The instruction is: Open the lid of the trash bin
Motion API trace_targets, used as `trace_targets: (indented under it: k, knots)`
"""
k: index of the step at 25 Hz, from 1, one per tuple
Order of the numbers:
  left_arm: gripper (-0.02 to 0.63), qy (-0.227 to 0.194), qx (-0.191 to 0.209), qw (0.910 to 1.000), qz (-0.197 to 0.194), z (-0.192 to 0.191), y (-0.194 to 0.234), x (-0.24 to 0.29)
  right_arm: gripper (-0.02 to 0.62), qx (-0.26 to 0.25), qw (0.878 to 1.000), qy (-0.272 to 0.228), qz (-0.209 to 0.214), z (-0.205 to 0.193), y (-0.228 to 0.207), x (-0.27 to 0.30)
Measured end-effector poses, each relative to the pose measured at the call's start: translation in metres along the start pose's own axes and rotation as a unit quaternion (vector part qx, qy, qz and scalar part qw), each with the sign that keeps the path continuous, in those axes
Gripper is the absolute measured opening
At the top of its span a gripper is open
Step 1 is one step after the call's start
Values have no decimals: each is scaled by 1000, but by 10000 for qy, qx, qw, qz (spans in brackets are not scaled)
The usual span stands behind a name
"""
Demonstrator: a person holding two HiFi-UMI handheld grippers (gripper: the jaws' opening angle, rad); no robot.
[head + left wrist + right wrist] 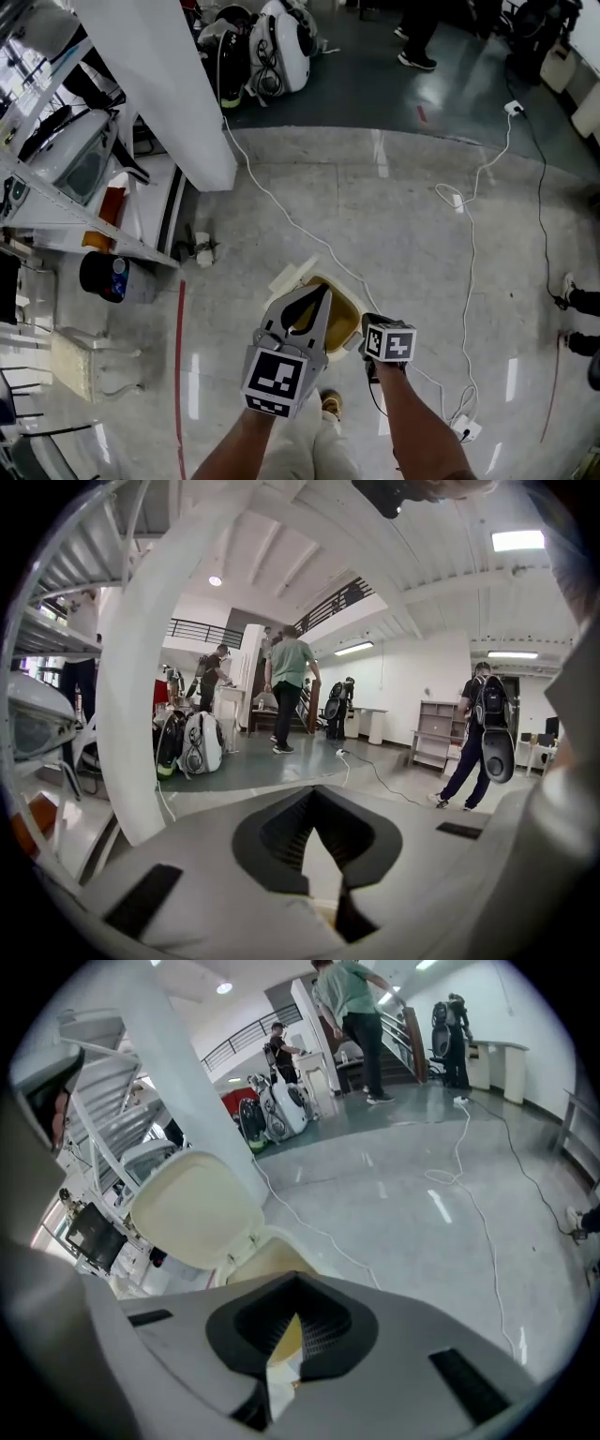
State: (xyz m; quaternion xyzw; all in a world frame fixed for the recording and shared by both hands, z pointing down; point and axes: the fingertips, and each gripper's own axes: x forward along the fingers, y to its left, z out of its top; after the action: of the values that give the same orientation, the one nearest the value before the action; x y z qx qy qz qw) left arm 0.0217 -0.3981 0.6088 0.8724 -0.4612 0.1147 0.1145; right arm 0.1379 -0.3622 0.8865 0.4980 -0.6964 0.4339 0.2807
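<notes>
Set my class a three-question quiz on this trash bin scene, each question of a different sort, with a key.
1. True or false: the lid of the trash bin is closed.
2. The lid's colour is: A) red B) cream C) black.
3. Fill in: the jaws of the left gripper and the right gripper are both ___.
Key: 1 false; 2 B; 3 shut.

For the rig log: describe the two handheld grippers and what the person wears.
The light grey plastic left gripper and right gripper look alike: each claw is lined with black ridged padding, and each carries a cube of black-and-white square markers. No sleeves show; the trousers are beige.
</notes>
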Motion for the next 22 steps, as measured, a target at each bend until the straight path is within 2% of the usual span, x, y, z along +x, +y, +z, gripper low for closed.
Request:
trace_targets:
  k: [5,8,10,16,22]
  knots:
    - [-8,-237,159,9995,96,73,-5,-26,29,-258,9961,-840,110,113,32,-69]
    - [-8,-382,321,9986,148,120,-12,-47,29,-297,9876,-1513,313,185,55,-124]
    - [-8,-433,390,9982,147,145,-21,-62,29,-320,9799,-1920,432,218,68,-164]
    - [-8,-667,518,9963,158,198,-42,-111,29,-624,9501,-3007,548,271,118,-273]
    - [-8,-921,542,9943,5,223,-55,-133,29,-1123,9053,-4044,664,292,173,-379]
